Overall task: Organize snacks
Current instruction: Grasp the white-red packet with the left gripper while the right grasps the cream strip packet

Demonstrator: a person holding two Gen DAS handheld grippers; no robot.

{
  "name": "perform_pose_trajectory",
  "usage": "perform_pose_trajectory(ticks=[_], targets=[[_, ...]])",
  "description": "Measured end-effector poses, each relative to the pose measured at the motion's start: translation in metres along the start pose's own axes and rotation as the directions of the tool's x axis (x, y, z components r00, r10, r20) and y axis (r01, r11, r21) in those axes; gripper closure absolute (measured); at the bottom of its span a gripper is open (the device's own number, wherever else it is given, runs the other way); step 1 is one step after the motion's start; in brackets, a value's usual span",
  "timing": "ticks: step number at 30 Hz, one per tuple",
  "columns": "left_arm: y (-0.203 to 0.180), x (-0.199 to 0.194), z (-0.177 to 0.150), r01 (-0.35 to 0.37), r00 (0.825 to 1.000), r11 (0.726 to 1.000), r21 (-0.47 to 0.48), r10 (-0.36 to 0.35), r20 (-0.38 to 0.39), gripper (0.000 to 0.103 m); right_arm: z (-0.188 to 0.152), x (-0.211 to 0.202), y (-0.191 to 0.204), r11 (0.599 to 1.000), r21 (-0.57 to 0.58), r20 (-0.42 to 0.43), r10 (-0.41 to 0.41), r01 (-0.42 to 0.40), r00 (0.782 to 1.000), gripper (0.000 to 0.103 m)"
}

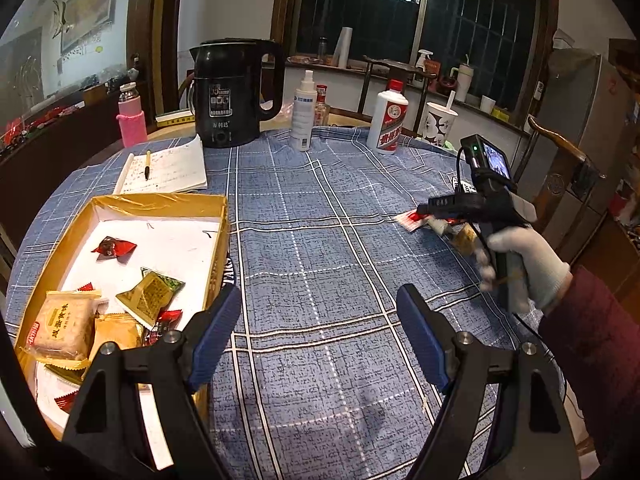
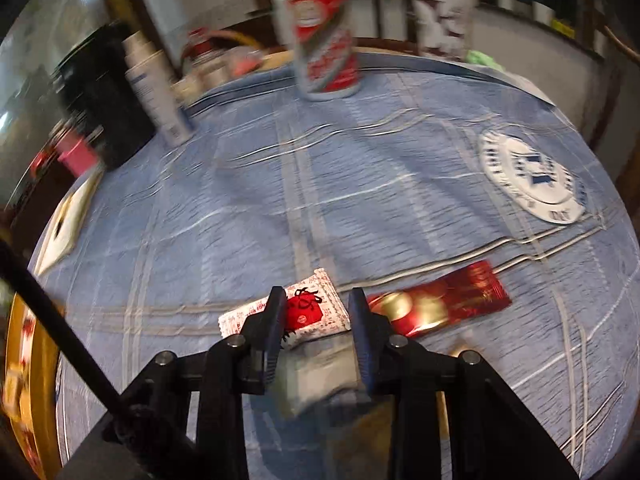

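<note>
A gold box (image 1: 160,203) at the left holds several wrapped snacks, among them a biscuit pack (image 1: 60,330). My left gripper (image 1: 318,320) is open and empty above the blue checked cloth beside the box. My right gripper (image 2: 316,312) is partly open, its fingers either side of a white and red snack packet (image 2: 316,316) on the cloth; I cannot tell if they touch it. A pale packet (image 2: 320,380) lies blurred under the jaws. A red and gold snack bar (image 2: 440,304) lies just right of it. In the left wrist view the right gripper (image 1: 424,210) is over these snacks.
A black kettle (image 1: 236,92), a white spray bottle (image 1: 303,112), a white and red liquor bottle (image 1: 388,118), a paper cup (image 1: 438,122), a pink bottle (image 1: 131,116) and a notebook with a pen (image 1: 168,170) stand along the far side. A wooden chair (image 1: 560,140) is at the right.
</note>
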State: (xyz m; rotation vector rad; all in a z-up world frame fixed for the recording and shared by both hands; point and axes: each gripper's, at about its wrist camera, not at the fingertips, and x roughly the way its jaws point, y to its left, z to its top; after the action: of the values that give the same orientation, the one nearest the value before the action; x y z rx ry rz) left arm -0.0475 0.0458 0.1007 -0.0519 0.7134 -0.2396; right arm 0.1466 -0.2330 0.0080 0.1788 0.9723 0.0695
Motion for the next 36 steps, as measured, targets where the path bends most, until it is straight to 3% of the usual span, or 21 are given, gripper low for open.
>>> perform_pose_trajectory(ticks=[3,5,6,8,9,10,12,13,16,19,23,26,28,29,36], targets=[[0.003,0.004,0.001,0.013,1.0,1.0,-0.007,-0.013,-0.007,0.023,-0.021,-0.012,0.025,0.989,-0.081,-0.081,0.117,-0.124,0.99,0.08],[0.003,0.006,0.001,0.02,1.0,1.0,-0.004,-0.021,-0.011,0.023,-0.039,-0.025,0.041,0.958,-0.13,-0.163,0.234,-0.256,0.958,0.08],[0.003,0.007,0.001,0.023,1.0,1.0,-0.001,-0.023,-0.012,0.023,-0.05,-0.037,0.047,0.922,-0.145,-0.207,0.327,-0.36,0.922,0.08],[0.003,0.008,0.001,0.026,1.0,1.0,0.005,-0.026,-0.013,0.023,-0.057,-0.059,0.044,0.893,-0.149,-0.194,0.394,-0.424,0.898,0.08],[0.003,0.008,0.002,0.029,0.999,1.0,0.005,-0.029,-0.014,0.023,-0.056,-0.07,0.038,0.898,-0.146,-0.158,0.392,-0.414,0.906,0.079],[0.002,0.01,0.002,0.034,0.999,0.999,0.001,-0.034,-0.018,0.023,-0.054,-0.079,0.028,0.919,-0.141,-0.112,0.354,-0.368,0.928,0.076],[0.001,0.012,0.004,0.05,0.998,0.999,-0.013,-0.05,-0.026,0.023,-0.049,-0.081,0.008,0.967,-0.106,-0.033,0.229,-0.231,0.973,0.068],[0.0,0.014,0.006,0.063,0.997,0.998,-0.024,-0.064,-0.031,0.023,-0.048,-0.078,0.0,0.977,-0.076,-0.029,0.2,-0.201,0.979,0.065],[-0.005,0.02,0.009,0.074,0.996,0.997,-0.036,-0.075,-0.041,0.023,-0.045,-0.057,-0.02,0.984,0.027,-0.038,0.175,-0.174,0.984,0.065],[-0.012,0.03,0.013,0.078,0.995,0.996,-0.04,-0.08,-0.063,0.023,-0.041,-0.04,-0.02,0.992,0.064,-0.025,0.108,-0.106,0.994,0.066],[-0.022,0.047,0.023,0.08,0.992,0.996,-0.051,-0.084,-0.095,0.023,-0.028,-0.022,-0.018,0.987,0.137,-0.015,0.085,-0.082,0.996,0.065],[-0.031,0.063,0.031,0.077,0.99,0.996,-0.049,-0.082,-0.113,0.023,-0.023,-0.015,-0.003,0.996,0.081,-0.004,0.031,-0.03,1.0,0.066],[-0.038,0.078,0.036,0.074,0.989,0.996,-0.05,-0.08,-0.127,0.023,-0.023,-0.012,0.007,0.999,0.014,0.002,-0.033,0.033,0.999,0.083],[-0.041,0.086,0.039,0.071,0.988,0.996,-0.049,-0.077,-0.134,0.023,-0.023,-0.011,0.009,0.999,-0.006,0.003,-0.041,0.041,0.999,0.084],[-0.072,0.14,0.049,0.033,0.978,0.999,-0.021,-0.037,-0.206,0.023,-0.033,-0.036,0.0,0.998,-0.053,0.042,0.029,-0.026,0.999,0.086]])
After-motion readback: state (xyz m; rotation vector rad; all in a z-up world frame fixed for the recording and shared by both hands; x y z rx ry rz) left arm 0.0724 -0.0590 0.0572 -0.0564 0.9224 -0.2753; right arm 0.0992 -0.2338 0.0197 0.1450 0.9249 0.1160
